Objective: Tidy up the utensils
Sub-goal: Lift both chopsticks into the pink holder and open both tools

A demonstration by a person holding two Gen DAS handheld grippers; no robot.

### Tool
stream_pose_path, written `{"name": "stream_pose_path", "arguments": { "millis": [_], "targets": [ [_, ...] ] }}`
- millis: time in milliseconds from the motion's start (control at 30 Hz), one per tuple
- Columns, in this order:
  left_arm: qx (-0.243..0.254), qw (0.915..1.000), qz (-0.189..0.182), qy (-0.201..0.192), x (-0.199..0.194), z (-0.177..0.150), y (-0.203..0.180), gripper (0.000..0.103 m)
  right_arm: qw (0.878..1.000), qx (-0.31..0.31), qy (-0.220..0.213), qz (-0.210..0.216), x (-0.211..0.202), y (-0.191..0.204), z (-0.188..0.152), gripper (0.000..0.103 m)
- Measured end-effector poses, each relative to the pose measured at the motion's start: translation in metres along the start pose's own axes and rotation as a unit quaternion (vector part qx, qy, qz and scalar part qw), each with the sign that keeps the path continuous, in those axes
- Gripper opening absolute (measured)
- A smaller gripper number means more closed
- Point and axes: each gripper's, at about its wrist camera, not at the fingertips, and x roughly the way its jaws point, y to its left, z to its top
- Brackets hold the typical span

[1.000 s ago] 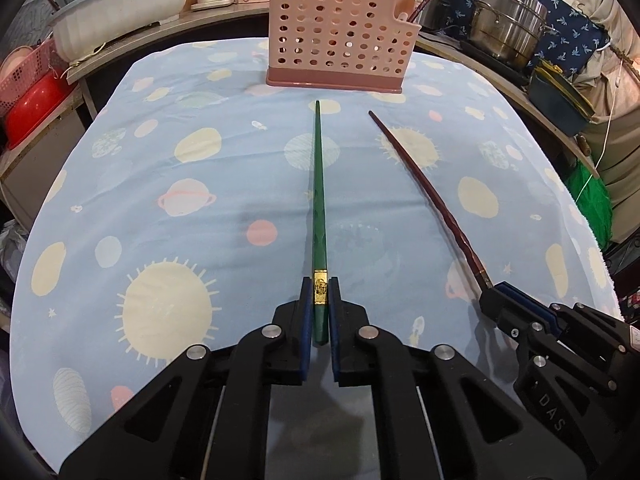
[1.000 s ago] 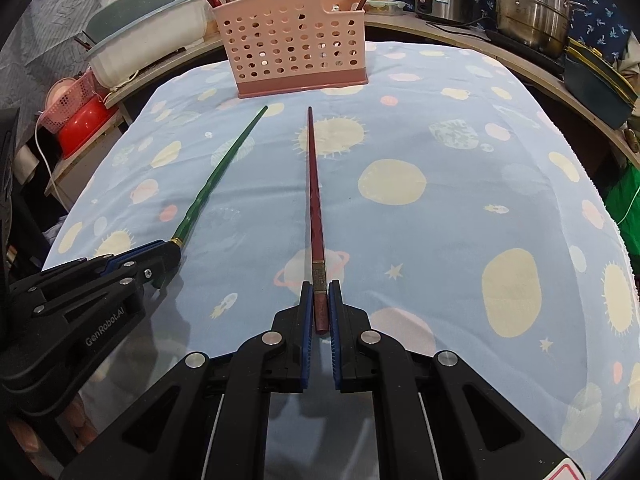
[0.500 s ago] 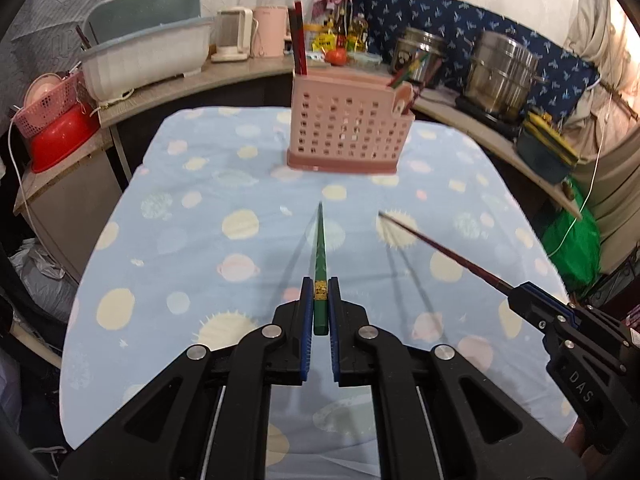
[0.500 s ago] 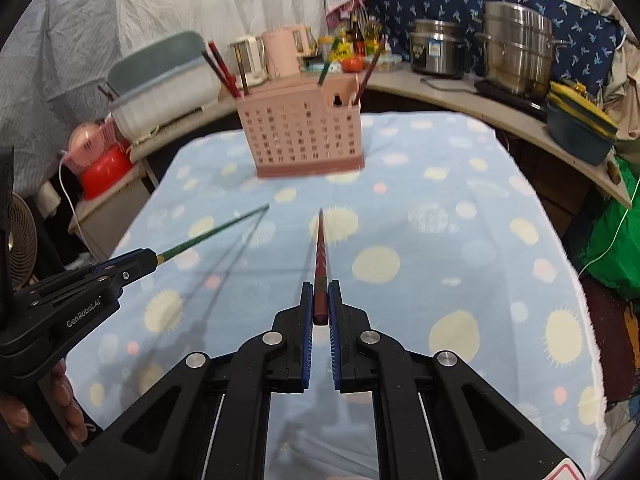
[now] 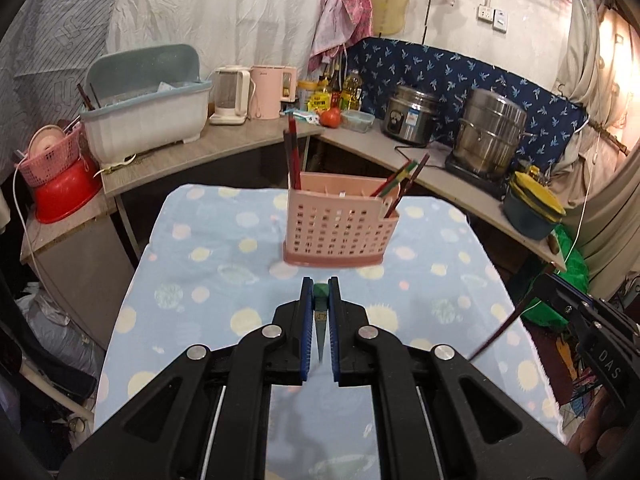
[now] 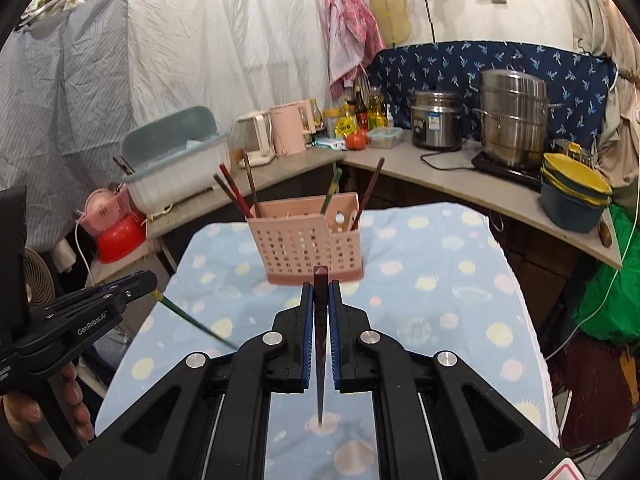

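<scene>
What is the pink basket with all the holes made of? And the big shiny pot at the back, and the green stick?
The pink basket looks like moulded plastic: smooth, matte, one even colour, with neat rows of square holes. The big pot looks like stainless steel: silvery and mirror-shiny. The green chopstick has a glossy coat with a gold band; lacquered wood or plastic, I cannot tell which.

Green chopstick (image 5: 320,322), dark red chopstick (image 6: 320,344): clamped, tips down.

Steel steamer pot (image 5: 493,133) on counter, rice cooker (image 5: 409,121), pink kettle (image 5: 269,91), red basin (image 5: 64,194), stacked bowls (image 6: 574,196)
</scene>
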Motion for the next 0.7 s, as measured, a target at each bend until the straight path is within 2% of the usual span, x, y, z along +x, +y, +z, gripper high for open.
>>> {"name": "stream_pose_path", "arguments": {
  "millis": [333,700],
  "targets": [
    [0.023,0.9987,-0.011,-0.045,0.000,0.072,-0.021,0.007,0.999,0.011,-0.042,0.027,0.009,-0.008,0.062,0.007],
    [0.026,0.9939,-0.017,-0.106,0.024,0.176,-0.043,0.007,0.996,0.002,-0.094,0.003,0.046,-0.018,0.154,0.007]
  ]
}}
